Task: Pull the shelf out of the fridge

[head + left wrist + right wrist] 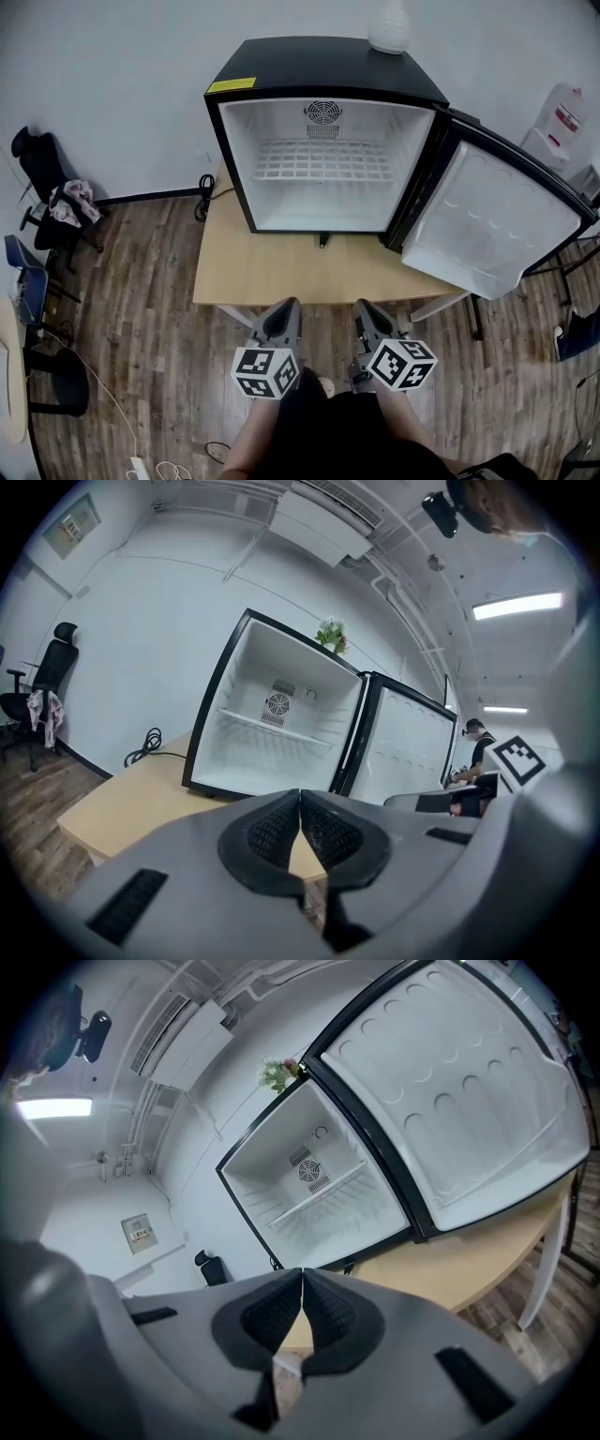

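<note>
You are holding the left gripper and right gripper clenched and empty, well in front of the fridge; the shelf is sitting inside the fridge, halfway up.

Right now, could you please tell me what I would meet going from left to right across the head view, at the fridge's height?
Black office chair → coiled black cable → fridge → open fridge door

The fridge gapes open — its door wide at right, table free in front.
</note>
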Demonstrator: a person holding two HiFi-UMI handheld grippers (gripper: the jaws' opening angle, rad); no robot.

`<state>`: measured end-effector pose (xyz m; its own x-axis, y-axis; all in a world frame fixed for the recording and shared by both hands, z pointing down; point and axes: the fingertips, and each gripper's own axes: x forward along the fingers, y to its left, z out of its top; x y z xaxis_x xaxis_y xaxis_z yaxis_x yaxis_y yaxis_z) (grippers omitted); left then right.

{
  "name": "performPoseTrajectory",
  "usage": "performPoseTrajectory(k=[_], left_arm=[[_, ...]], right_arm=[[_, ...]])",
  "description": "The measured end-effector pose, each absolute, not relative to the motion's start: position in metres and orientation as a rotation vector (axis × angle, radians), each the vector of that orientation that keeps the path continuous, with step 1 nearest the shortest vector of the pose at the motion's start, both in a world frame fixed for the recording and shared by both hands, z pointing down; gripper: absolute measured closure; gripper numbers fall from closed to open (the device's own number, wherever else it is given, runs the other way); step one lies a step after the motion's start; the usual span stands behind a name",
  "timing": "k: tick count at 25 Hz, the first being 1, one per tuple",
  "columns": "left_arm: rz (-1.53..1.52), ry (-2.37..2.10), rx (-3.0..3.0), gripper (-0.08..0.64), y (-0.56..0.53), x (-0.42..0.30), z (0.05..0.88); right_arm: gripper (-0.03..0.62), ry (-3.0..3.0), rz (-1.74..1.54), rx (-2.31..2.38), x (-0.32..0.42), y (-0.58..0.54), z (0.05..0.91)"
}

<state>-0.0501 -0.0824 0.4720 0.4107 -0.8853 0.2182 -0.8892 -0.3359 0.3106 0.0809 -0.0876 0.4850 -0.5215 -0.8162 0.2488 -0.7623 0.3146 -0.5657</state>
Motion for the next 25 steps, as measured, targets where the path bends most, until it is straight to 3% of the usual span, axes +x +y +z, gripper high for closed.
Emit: performPoseTrajectory(k=[25], left_arm=[[-0.150, -1.428, 2.188, 0.555, -0.160, -0.051, 0.465]], right_arm=[[0.600, 2.373, -1.116, -1.422, 0.078, -0.159, 0.475]])
